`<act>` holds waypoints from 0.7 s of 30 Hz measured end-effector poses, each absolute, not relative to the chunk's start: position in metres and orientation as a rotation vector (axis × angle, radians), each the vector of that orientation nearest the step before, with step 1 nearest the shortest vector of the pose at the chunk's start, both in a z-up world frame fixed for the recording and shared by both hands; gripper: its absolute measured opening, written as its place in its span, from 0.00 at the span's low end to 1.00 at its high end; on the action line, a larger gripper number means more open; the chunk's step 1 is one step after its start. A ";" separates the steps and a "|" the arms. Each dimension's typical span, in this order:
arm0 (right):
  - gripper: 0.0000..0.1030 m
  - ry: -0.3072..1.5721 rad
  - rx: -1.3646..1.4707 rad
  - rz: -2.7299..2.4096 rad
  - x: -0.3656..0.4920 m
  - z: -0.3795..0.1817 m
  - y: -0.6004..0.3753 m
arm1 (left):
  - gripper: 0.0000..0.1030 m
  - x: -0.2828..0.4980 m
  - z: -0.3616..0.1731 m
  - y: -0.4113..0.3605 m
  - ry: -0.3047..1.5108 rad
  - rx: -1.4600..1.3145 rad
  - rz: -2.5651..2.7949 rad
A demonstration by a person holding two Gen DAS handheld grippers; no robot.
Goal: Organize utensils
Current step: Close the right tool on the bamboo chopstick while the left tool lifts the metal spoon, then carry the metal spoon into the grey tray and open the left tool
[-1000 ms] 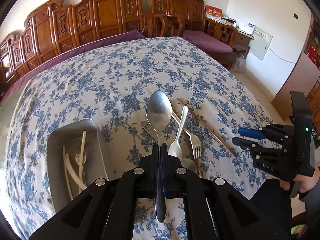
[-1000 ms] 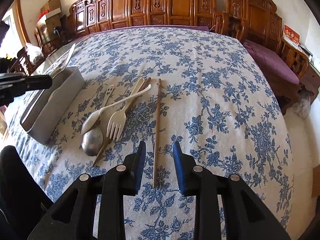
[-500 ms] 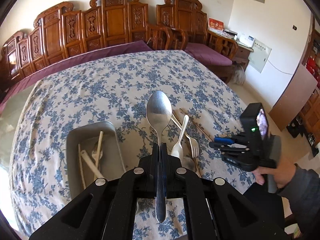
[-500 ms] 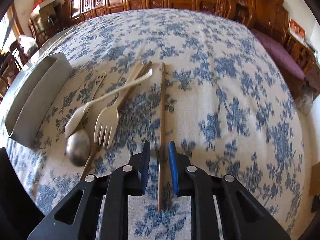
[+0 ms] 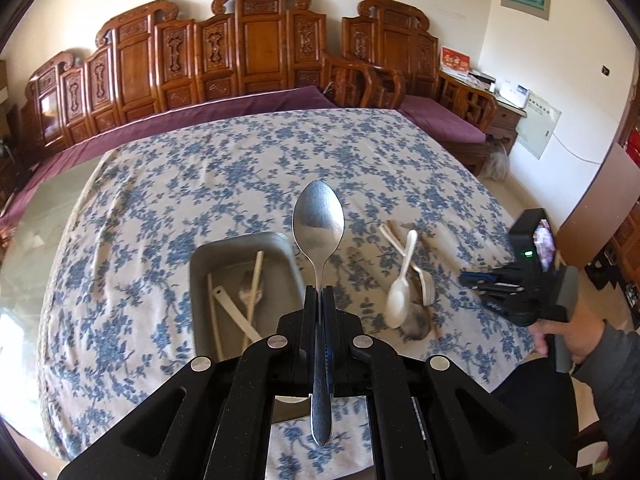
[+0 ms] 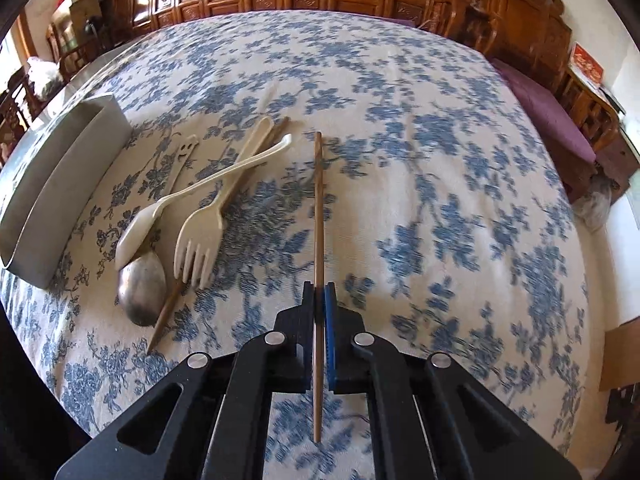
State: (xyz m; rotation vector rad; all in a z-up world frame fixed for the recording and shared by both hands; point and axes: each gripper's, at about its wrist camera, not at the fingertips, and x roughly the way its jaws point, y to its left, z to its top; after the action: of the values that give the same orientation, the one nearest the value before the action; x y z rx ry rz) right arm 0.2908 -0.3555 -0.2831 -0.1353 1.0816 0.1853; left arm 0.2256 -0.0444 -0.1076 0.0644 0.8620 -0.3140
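Note:
My left gripper (image 5: 319,292) is shut on a metal spoon (image 5: 318,220), held in the air above the right wall of the grey tray (image 5: 200,256), which holds several cream utensils. My right gripper (image 6: 319,286) is shut on a brown wooden chopstick (image 6: 318,200) that lies along the tablecloth; this gripper also shows in the left wrist view (image 5: 480,280). To its left lie a cream spoon (image 6: 192,196), a cream fork (image 6: 204,236), a metal spoon (image 6: 142,288) and a second chopstick (image 6: 164,316). The tray also shows at the left in the right wrist view (image 6: 60,184).
The table has a blue floral cloth (image 6: 400,80). Carved wooden chairs (image 5: 260,48) line its far side. A cream smiley-face utensil handle (image 6: 184,156) lies near the tray. The table's near edge runs just below both grippers.
My right gripper has closed its jaws onto the wooden chopstick. My left gripper has moved left and higher with the metal spoon, now over the tray's right side.

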 end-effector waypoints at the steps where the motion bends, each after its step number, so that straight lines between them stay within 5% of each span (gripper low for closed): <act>1: 0.05 1.076 -0.126 0.180 0.289 -0.280 -0.359 | 0.02 0.226 -0.109 -0.041 0.864 0.061 -0.307; 21: 0.06 0.868 -0.061 0.350 0.265 -0.183 -0.307 | 0.02 0.255 -0.164 0.002 0.983 0.011 -0.200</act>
State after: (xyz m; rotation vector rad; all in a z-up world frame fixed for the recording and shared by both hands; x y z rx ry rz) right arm 0.2650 -0.3069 -0.1830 -0.0607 0.8681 0.3502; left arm 0.2553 0.0022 -0.1643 0.0110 0.9830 -0.1997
